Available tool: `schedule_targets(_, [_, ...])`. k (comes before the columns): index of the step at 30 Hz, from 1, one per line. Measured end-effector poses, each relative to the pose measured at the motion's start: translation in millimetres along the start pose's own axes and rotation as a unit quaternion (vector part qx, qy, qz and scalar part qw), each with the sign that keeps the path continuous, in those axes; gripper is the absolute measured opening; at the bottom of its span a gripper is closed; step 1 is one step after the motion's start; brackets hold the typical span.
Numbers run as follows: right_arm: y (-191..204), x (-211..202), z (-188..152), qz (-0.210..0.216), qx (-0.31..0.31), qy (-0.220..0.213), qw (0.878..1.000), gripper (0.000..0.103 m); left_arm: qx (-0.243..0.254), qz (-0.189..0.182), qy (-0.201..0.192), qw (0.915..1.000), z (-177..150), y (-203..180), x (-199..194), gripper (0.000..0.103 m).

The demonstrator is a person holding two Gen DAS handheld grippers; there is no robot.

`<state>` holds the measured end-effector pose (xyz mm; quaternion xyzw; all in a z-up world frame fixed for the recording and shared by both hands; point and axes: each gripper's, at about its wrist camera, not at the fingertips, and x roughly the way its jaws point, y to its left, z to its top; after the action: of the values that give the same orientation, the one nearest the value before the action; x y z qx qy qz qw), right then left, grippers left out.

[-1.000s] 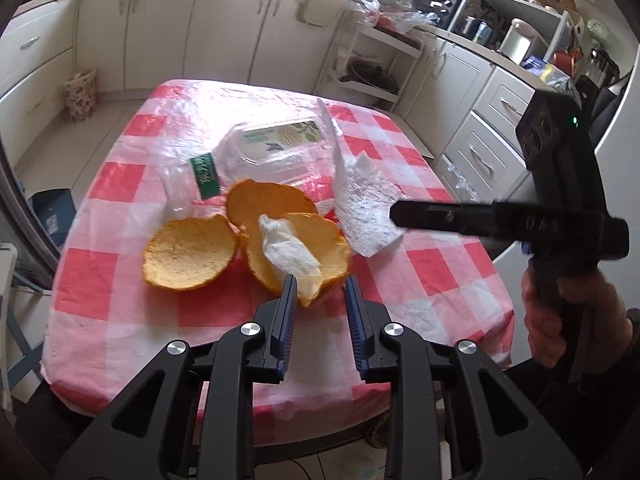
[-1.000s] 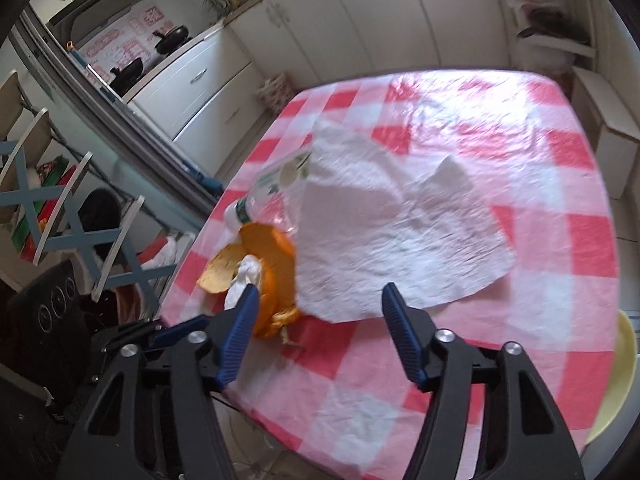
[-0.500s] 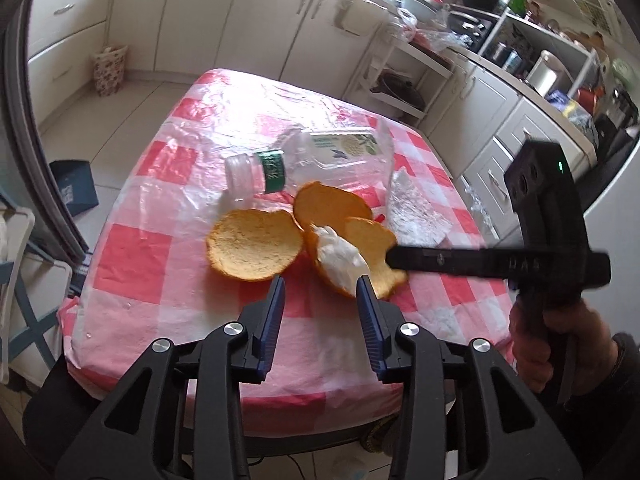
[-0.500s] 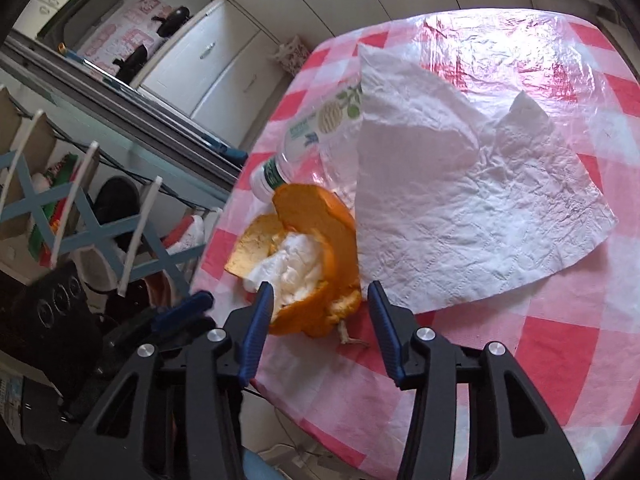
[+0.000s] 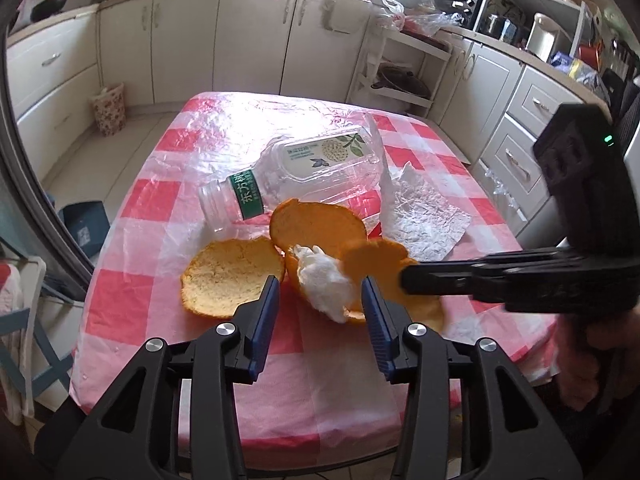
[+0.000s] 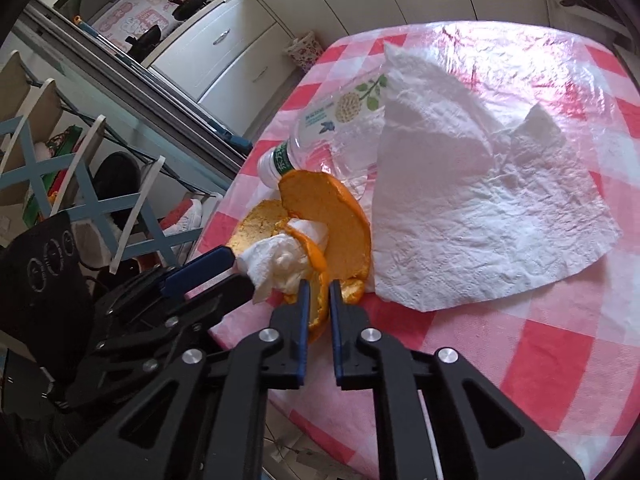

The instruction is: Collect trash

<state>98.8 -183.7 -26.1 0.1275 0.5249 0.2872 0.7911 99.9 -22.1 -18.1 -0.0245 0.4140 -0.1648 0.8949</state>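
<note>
Two tools are at the orange peel by the bottle: my right tool pinches its near rim, my left tool waits wide open around the tissue.

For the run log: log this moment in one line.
right gripper: shut on orange peel | left gripper: open, beside crumpled tissue

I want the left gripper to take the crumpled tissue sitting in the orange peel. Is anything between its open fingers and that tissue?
Nothing visible blocks it. The left gripper is open with the crumpled tissue just ahead between its fingers. The right gripper, shut on the orange peel, comes in from the side and crowds the right finger.
</note>
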Motion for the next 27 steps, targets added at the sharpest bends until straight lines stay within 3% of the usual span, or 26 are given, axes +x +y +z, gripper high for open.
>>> schedule_targets(5, [-16, -29, -15, -0.031, -0.012, -0.016, 0.999, 0.007, 0.042, 0.052, -0.017, 0.9976, -7, -15, 10, 0.04])
schedule_targets(9, [-45, -39, -27, -0.075, 0.007, -0.014, 0.997, 0.007, 0.046, 0.068, -0.022, 0.9963, -10, -12, 16, 0.04])
schedule_targets(14, [-56, -36, -29, -0.077, 0.022, 0.002, 0.997, 0.011, 0.053, 0.091, -0.045, 0.9934, -9, -7, 14, 0.04])
schedule_targets(16, [-48, -30, -27, -0.078, 0.012, 0.008, 0.997, 0.016, 0.06, 0.099, -0.057, 0.9916, -9, -8, 10, 0.04])
schedule_targets(19, [-39, -26, -28, -0.08, -0.008, 0.015, 0.997, 0.017, 0.077, 0.115, -0.057, 0.9887, -10, -12, 13, 0.04])
schedule_targets(23, [-35, -18, -30, -0.092, -0.019, 0.025, 0.995, 0.017, 0.121, 0.148, -0.079, 0.9784, -15, -27, 12, 0.04])
schedule_targets(27, [-31, -13, -32, -0.103, -0.028, 0.024, 0.994, 0.014, 0.162, 0.152, -0.098, 0.97, -19, -43, 8, 0.04])
